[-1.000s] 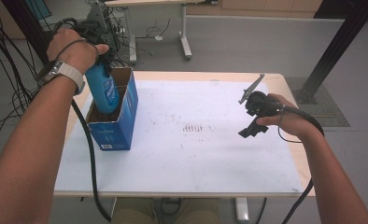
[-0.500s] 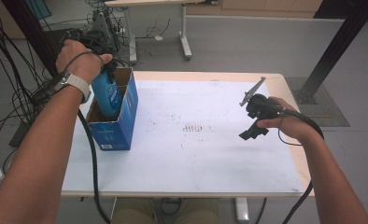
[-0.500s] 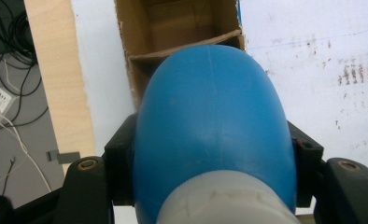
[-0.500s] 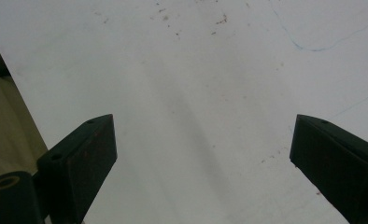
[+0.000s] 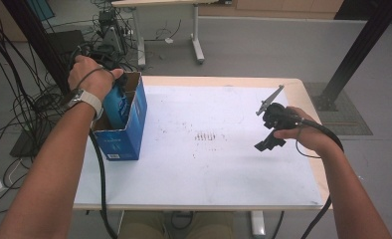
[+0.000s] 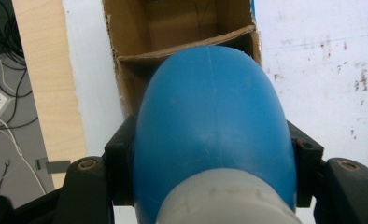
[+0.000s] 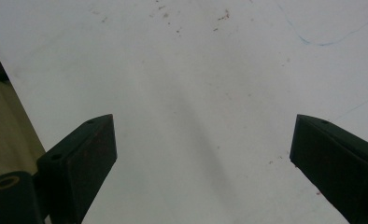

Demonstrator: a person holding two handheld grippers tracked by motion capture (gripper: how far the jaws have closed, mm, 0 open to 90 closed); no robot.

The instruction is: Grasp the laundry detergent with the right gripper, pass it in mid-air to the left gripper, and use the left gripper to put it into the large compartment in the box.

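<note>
Blue bottle (image 6: 210,126) clamped in left gripper (image 6: 212,154) jaws, partly inside the cardboard box (image 5: 134,117). Right gripper (image 7: 201,158) well right of the box, above the tabletop (image 5: 224,164), jaws wide apart, nothing between.

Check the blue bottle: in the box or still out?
Partly in. The left claw grips the blue bottle, its lower end below the rim of the cardboard box; whether it touches bottom, cannot tell.

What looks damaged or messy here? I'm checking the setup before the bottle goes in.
The cardboard box has a ragged, torn rim at its near corner, and the white table sheet carries dark smudges mid-table. The blue bottle in the left gripper looks intact.
</note>
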